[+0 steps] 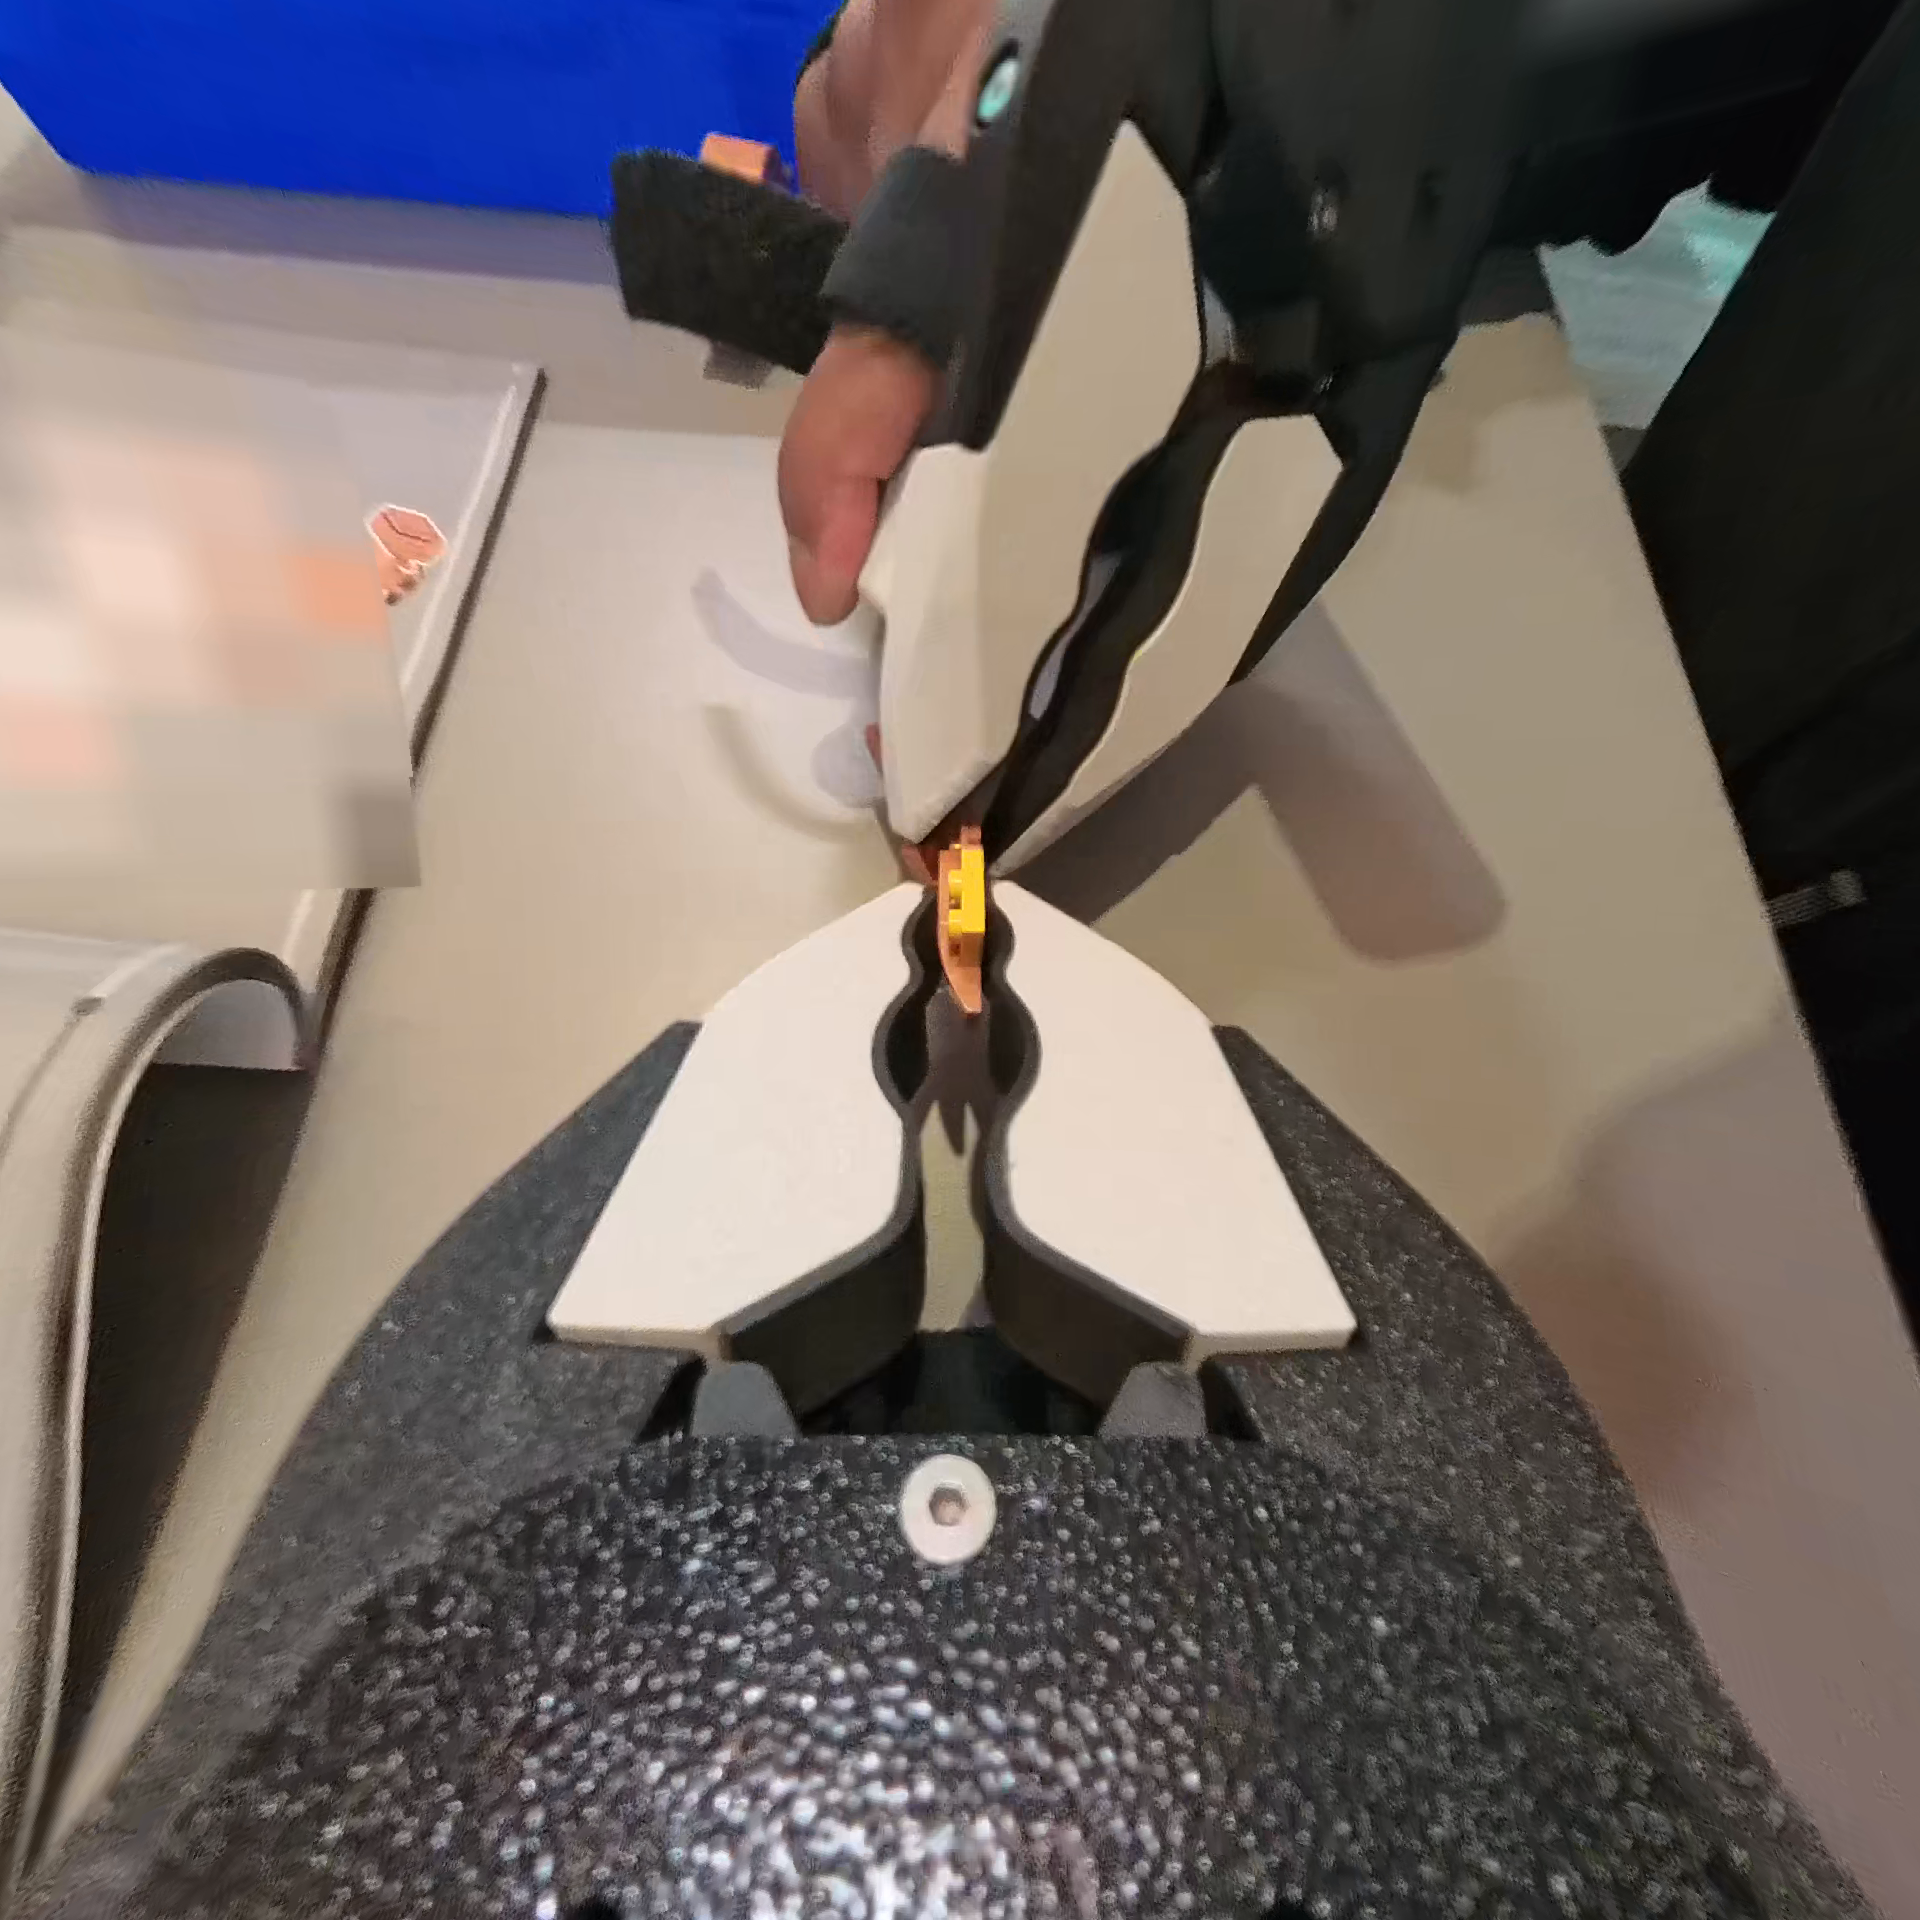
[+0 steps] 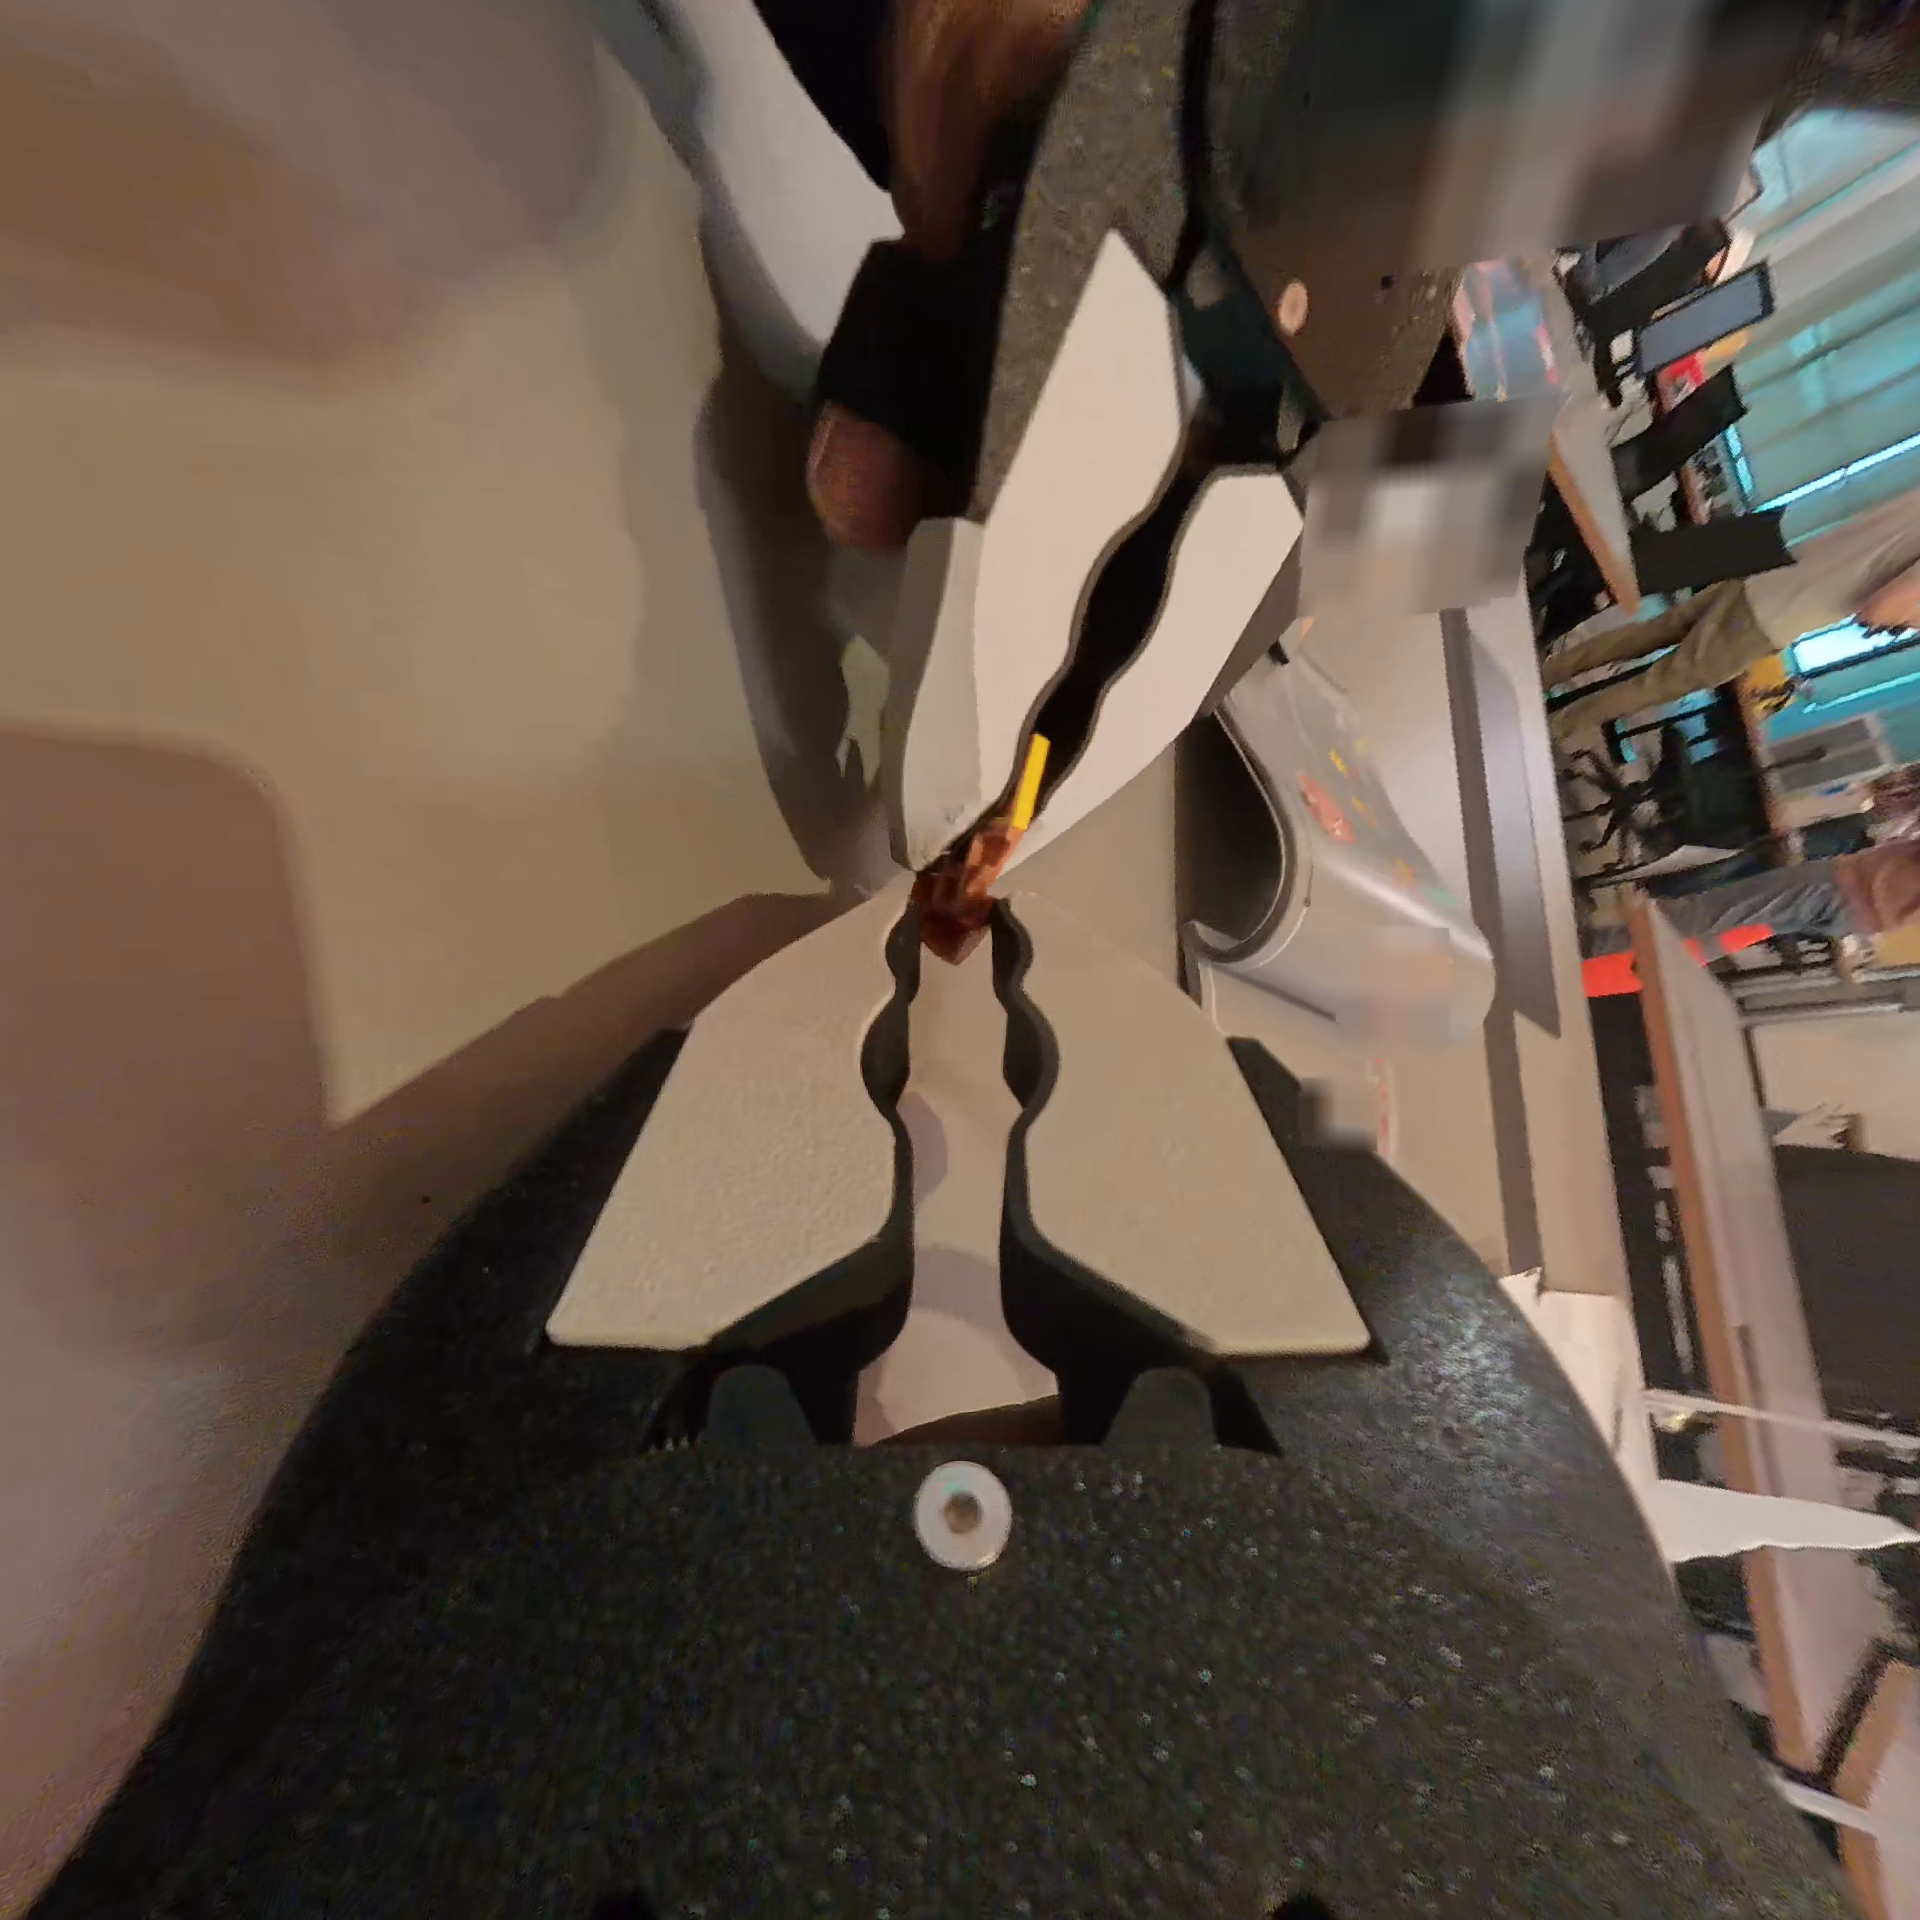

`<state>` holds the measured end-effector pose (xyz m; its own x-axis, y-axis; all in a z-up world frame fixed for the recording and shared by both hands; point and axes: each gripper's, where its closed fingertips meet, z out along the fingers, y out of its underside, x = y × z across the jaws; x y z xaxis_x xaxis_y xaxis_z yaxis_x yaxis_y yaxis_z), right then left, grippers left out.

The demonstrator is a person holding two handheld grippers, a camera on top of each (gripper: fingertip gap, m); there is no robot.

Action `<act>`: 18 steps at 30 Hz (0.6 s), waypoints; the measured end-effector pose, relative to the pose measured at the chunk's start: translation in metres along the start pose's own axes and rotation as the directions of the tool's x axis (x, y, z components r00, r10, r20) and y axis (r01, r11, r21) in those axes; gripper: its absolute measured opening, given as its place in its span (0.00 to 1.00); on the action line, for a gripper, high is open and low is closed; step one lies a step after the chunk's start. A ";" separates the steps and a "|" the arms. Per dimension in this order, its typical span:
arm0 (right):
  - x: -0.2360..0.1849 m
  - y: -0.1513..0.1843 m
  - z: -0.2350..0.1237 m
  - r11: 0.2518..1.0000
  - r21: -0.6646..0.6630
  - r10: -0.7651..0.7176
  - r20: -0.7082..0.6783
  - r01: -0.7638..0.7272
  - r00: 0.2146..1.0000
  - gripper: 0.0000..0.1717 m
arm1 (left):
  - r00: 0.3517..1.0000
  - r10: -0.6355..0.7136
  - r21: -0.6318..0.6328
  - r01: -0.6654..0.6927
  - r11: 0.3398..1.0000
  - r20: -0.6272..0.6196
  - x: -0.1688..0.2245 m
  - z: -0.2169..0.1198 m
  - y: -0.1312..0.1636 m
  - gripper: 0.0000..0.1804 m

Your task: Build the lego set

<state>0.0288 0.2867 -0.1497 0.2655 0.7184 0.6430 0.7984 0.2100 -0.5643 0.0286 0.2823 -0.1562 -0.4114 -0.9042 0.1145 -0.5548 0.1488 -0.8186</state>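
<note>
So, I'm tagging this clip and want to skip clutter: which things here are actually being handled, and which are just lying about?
Being handled:
- left gripper, shut on the yellow and orange brick piece
- right gripper, shut on the brown brick piece
- the two pieces meet tip to tip

Lying about:
- curled printed sheet
- white tray
- blue bin
- table

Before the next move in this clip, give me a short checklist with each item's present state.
1. Left gripper pads press the yellow and orange plates: ok.
2. Right gripper pads press the brown brick piece: ok.
3. Brown piece meets the orange plate at the tips: ok.
4. Studs fully seated: cannot tell.
5. Pieces held above the table: ok.
6. Open booklet away from both grippers: ok.
</note>
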 end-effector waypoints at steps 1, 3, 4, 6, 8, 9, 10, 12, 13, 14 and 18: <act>0.000 -0.001 -0.001 1.000 0.004 -0.022 -0.009 0.022 1.000 0.07 | 1.000 -0.026 0.002 0.026 1.000 -0.013 0.001 0.000 0.000 0.03; -0.002 -0.004 -0.002 0.998 0.015 -0.061 -0.015 0.061 0.998 0.07 | 0.997 -0.070 0.000 0.070 0.998 -0.044 0.004 -0.001 0.000 0.03; -0.003 -0.005 -0.002 0.997 0.022 -0.079 -0.018 0.079 0.997 0.07 | 0.994 -0.088 -0.002 0.088 0.996 -0.062 0.006 -0.002 0.000 0.03; -0.004 -0.008 -0.004 0.992 0.032 -0.122 -0.034 0.123 0.992 0.07 | 0.990 -0.113 0.000 0.114 0.994 -0.084 0.008 -0.003 0.000 0.04; -0.004 -0.011 -0.005 0.986 0.040 -0.162 -0.050 0.165 0.985 0.07 | 0.988 -0.123 -0.002 0.124 0.992 -0.087 0.008 -0.003 0.000 0.04; -0.005 -0.012 -0.006 0.982 0.045 -0.181 -0.056 0.184 0.982 0.07 | 0.989 -0.121 -0.004 0.121 0.993 -0.088 0.009 -0.003 0.000 0.05; -0.006 -0.014 -0.006 0.978 0.051 -0.198 -0.063 0.201 0.978 0.07 | 0.989 -0.118 -0.006 0.118 0.993 -0.090 0.009 -0.003 0.000 0.06; -0.007 -0.014 -0.007 0.974 0.045 -0.218 -0.070 0.221 0.973 0.07 | 0.989 -0.117 -0.013 0.117 0.993 -0.092 0.010 -0.002 0.001 0.06; -0.006 -0.014 -0.007 0.974 0.040 -0.221 -0.073 0.224 0.973 0.07 | 0.989 -0.113 -0.012 0.112 0.994 -0.091 0.010 -0.002 0.001 0.06; -0.006 -0.014 -0.007 0.973 0.040 -0.223 -0.075 0.226 0.972 0.07 | 0.990 -0.107 -0.009 0.107 0.994 -0.089 0.010 -0.001 0.001 0.06; -0.006 -0.014 -0.007 0.974 0.037 -0.220 -0.075 0.223 0.973 0.07 | 0.992 -0.095 -0.003 0.095 0.995 -0.084 0.011 -0.001 0.000 0.06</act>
<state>0.0203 0.2747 -0.1424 0.1229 0.6026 0.7885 0.8170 0.3896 -0.4251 0.0236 0.2729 -0.1543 -0.4161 -0.8774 0.2386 -0.5937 0.0634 -0.8022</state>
